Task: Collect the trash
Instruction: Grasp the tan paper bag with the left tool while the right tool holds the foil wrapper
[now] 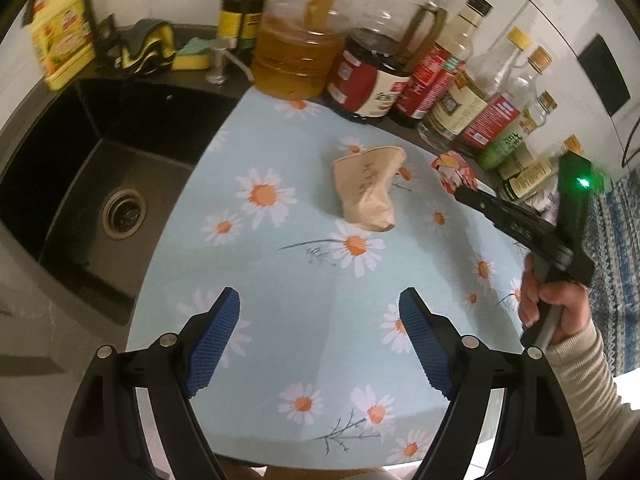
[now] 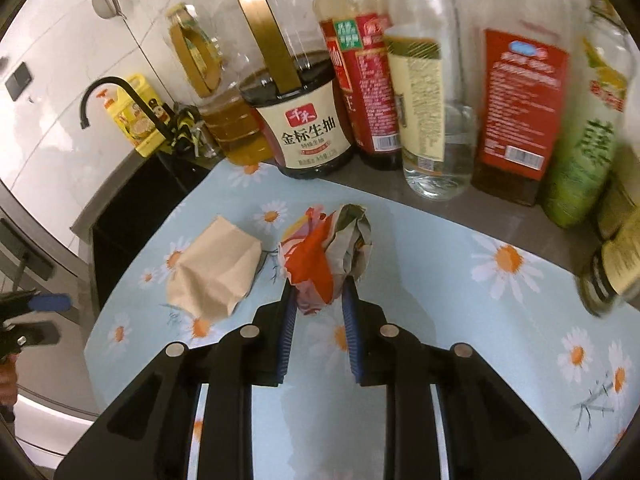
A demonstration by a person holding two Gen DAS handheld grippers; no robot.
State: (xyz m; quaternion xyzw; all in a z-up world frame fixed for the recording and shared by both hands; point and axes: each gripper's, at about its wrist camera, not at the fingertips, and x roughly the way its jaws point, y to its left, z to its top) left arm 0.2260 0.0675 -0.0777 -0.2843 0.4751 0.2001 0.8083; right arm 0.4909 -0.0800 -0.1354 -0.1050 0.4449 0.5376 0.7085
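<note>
Table (image 1: 280, 300) under a pale blue daisy-print cloth runs beside a black sink (image 1: 92, 184), with a row of oil, soy sauce and vinegar bottles (image 2: 400, 92) along the wall. Near the middle of the cloth lies a crumpled tan paper bag (image 1: 366, 188), untouched. Just beside it, the right hand-held gripper (image 2: 318, 300) pinches a crumpled red, white and grey wrapper (image 2: 326, 256) between its blue pads. The left hand-held gripper (image 1: 320, 332) hovers over the cloth, jaws wide apart and empty.
</note>
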